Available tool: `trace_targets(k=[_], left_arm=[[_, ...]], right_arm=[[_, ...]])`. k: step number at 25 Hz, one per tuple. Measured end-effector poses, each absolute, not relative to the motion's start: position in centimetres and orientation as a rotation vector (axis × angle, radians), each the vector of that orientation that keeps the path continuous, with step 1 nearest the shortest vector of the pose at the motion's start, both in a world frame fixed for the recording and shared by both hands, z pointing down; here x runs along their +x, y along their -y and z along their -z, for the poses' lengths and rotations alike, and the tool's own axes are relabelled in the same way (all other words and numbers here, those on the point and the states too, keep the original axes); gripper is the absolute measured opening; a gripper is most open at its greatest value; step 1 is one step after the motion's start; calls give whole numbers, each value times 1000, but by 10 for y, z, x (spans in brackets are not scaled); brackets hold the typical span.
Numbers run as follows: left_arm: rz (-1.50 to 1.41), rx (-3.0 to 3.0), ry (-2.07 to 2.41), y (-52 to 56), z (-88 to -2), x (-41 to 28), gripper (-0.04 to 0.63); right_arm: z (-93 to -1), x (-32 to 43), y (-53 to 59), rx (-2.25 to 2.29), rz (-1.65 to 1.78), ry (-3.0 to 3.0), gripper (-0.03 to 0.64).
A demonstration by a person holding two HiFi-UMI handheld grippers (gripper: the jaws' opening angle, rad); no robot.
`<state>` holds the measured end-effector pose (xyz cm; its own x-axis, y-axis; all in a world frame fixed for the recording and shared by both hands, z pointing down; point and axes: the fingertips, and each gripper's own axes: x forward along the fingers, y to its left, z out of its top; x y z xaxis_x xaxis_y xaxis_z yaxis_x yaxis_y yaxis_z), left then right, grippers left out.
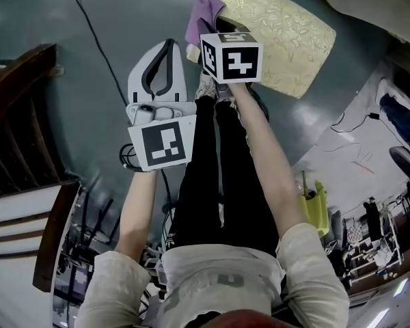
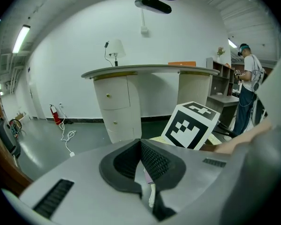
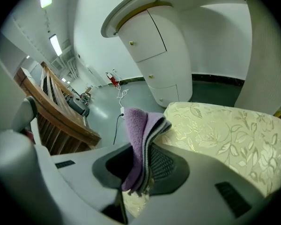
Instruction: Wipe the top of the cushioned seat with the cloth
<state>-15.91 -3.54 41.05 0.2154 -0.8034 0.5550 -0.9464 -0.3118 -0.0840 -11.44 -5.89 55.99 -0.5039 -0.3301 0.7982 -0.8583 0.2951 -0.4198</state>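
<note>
Right gripper (image 3: 143, 165) is clenched on the folded purple cloth (image 3: 141, 130), and the folds stand up out of the dark pads in 1 thick bundle. From the head view that cloth (image 1: 203, 16) pokes out past the gripper's marker cube (image 1: 231, 57), right at the left edge of the cushioned seat (image 1: 280, 26). Whether fabric touches the cushion there, can't tell. The seat (image 3: 225, 130) is cream with a leafy pattern, spreading to the right and far side of the jaws.

Over to the left gripper (image 1: 166, 46): jaws pressed together, only a thin slit showing between the pads in its own view (image 2: 140, 146). It sits just left of the right one and nearer the person, out over the grey floor (image 1: 89, 108).

Beyond both, a white curved counter (image 2: 145, 71) stands on the far side with a small lamp (image 2: 114, 48) on top. A red fire extinguisher (image 2: 55, 114) stands far left by the wall. Another person (image 2: 248, 78) stands at shelves far right. A dark wooden slatted frame (image 1: 20, 115) runs along the left, and a black cable (image 1: 89, 26) trails across the floor.
</note>
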Motion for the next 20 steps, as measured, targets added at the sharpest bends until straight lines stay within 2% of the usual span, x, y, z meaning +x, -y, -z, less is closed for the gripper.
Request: trace_targets(k=[9, 20], left_arm=[[-712, 2288, 1548, 51, -405, -136, 6], [-713, 2407, 1428, 54, -394, -66, 6]], right_arm=[[-554, -91, 56, 1095, -1148, 1952, 89], [-551, 33, 24, 1254, -1144, 1832, 90]])
